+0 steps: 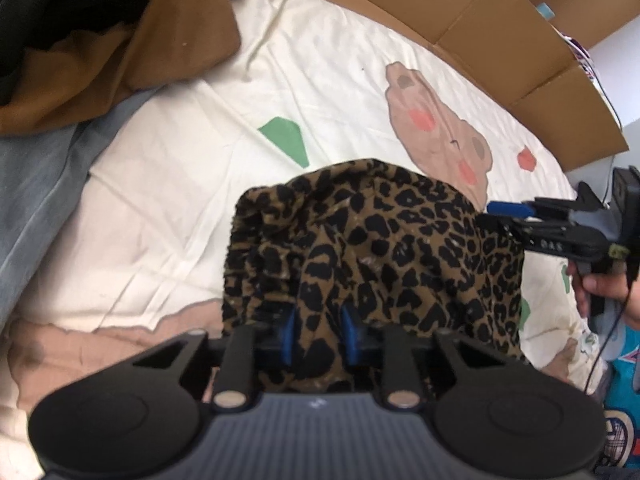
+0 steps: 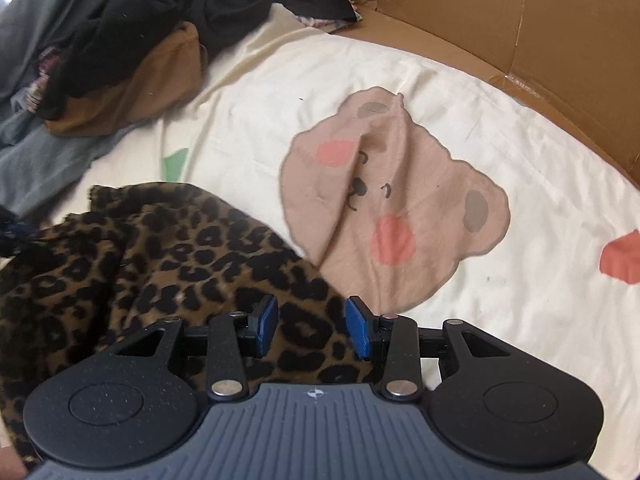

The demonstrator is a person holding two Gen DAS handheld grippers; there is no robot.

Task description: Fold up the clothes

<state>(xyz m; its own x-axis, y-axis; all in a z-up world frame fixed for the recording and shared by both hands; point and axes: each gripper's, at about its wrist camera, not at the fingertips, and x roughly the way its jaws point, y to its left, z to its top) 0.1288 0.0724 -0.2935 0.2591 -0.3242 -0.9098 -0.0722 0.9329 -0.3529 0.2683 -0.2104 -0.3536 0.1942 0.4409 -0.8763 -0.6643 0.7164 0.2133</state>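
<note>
A leopard-print garment (image 1: 372, 240) is bunched over the cream bedsheet (image 1: 168, 208). My left gripper (image 1: 319, 336) is shut on a fold of it, with cloth pinched between the blue pads (image 1: 289, 334). In the left wrist view my right gripper (image 1: 498, 216) sits at the garment's right edge, held by a hand (image 1: 600, 288). In the right wrist view the garment (image 2: 160, 264) spreads to the left and lies under my right gripper (image 2: 313, 326), whose blue pads (image 2: 358, 330) stand apart and open. The left gripper (image 2: 12, 236) shows only as a dark tip at the far left edge.
The sheet (image 2: 500, 128) has a bear print (image 2: 400, 208). A heap of brown (image 1: 132, 48), black (image 2: 120, 32) and grey-blue (image 1: 36, 192) clothes lies at the back left. A cardboard wall (image 1: 500, 40) borders the far side.
</note>
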